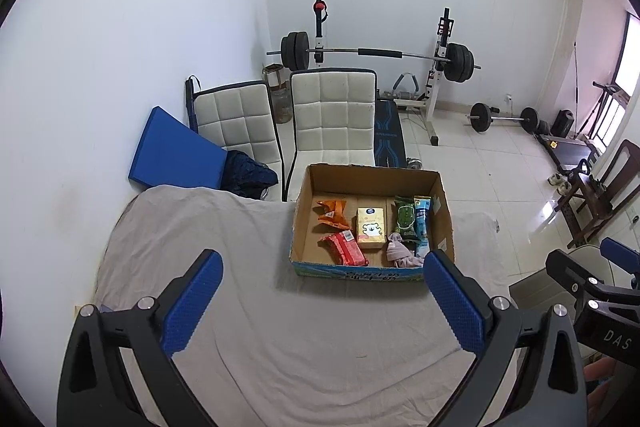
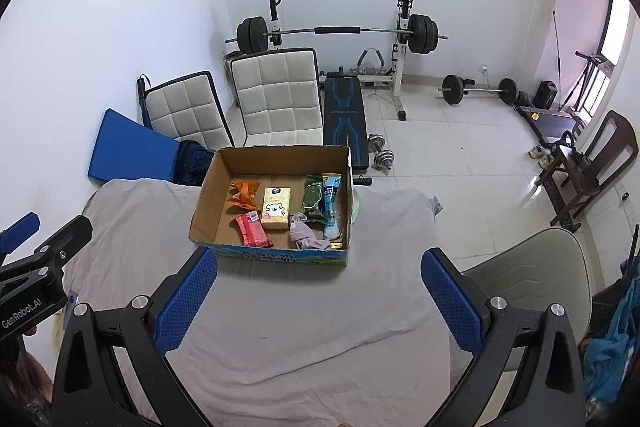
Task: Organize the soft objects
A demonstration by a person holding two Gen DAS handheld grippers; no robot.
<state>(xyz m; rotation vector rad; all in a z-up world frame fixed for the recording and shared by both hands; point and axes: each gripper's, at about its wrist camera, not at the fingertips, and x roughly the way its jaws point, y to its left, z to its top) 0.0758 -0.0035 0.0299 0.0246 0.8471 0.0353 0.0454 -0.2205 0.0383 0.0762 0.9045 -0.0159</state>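
Observation:
An open cardboard box [image 1: 304, 227] [image 2: 208, 195] stands on the grey-clothed table. Inside lie an orange packet [image 1: 332, 214] [image 2: 244, 195], a red packet [image 1: 347, 249] [image 2: 253, 230], a yellow tissue pack [image 1: 371, 228] [image 2: 276, 208], a green packet [image 1: 404, 219] [image 2: 313, 202], a light blue packet [image 1: 421, 223] [image 2: 331, 205] and a pink cloth [image 1: 400, 253] [image 2: 305, 231]. My left gripper [image 1: 322, 301] is open and empty, hovering before the box. My right gripper [image 2: 318, 297] is open and empty, also short of the box.
The grey cloth [image 1: 224, 267] [image 2: 280, 327] covers the table. Two white chairs [image 1: 334, 115] [image 2: 276, 99] and a blue mat [image 1: 176, 151] stand behind it. A barbell rack [image 1: 376, 55], a bench [image 2: 344, 115] and a beige chair [image 2: 532, 275] are around.

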